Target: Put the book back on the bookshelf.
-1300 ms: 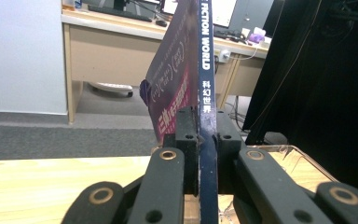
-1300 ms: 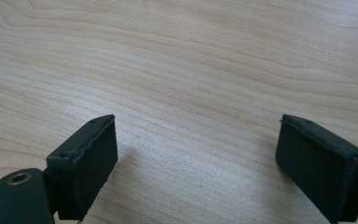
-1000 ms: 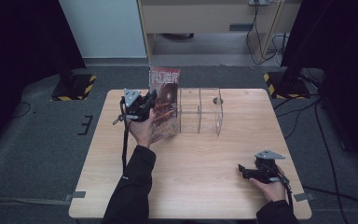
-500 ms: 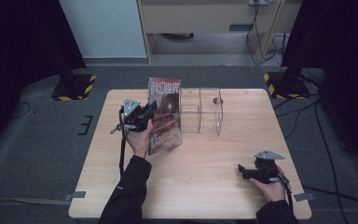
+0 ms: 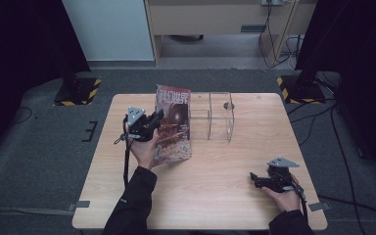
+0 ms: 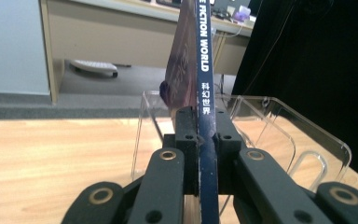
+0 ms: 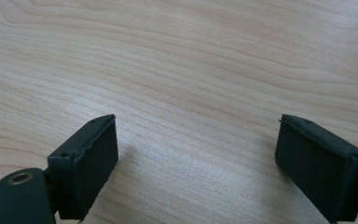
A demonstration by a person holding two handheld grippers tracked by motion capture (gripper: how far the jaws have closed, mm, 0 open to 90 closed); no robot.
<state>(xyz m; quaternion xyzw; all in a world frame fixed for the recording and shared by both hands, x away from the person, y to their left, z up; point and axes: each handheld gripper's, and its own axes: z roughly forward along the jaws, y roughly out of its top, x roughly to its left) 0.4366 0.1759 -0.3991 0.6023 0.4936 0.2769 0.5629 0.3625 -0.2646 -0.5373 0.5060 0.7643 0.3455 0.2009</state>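
A magazine (image 5: pixel 174 128) with a reddish cover and a dark blue spine (image 6: pixel 204 70) stands nearly upright above the left middle of the wooden table (image 5: pixel 215 196). My left gripper (image 5: pixel 155 118) is shut on its spine edge, and the jaws press on both sides of it in the left gripper view (image 6: pixel 204 128). A clear acrylic rack (image 5: pixel 211 117) with dividers stands just right of the magazine; in the left gripper view the rack (image 6: pixel 279 126) lies behind it. My right gripper (image 5: pixel 254 180) rests low at the table's near right, open, with bare wood between its pads (image 7: pixel 196 154).
Beyond the table stand a wooden desk (image 5: pixel 210 19), a white panel (image 5: pixel 107 29) and two dark stands with yellow-black striped feet (image 5: pixel 78 90). Cables (image 5: pixel 338 127) run over the grey floor on the right.
My left gripper and the magazine have drifted slightly toward the near edge, a little away from the rack. The right gripper has stayed in place.
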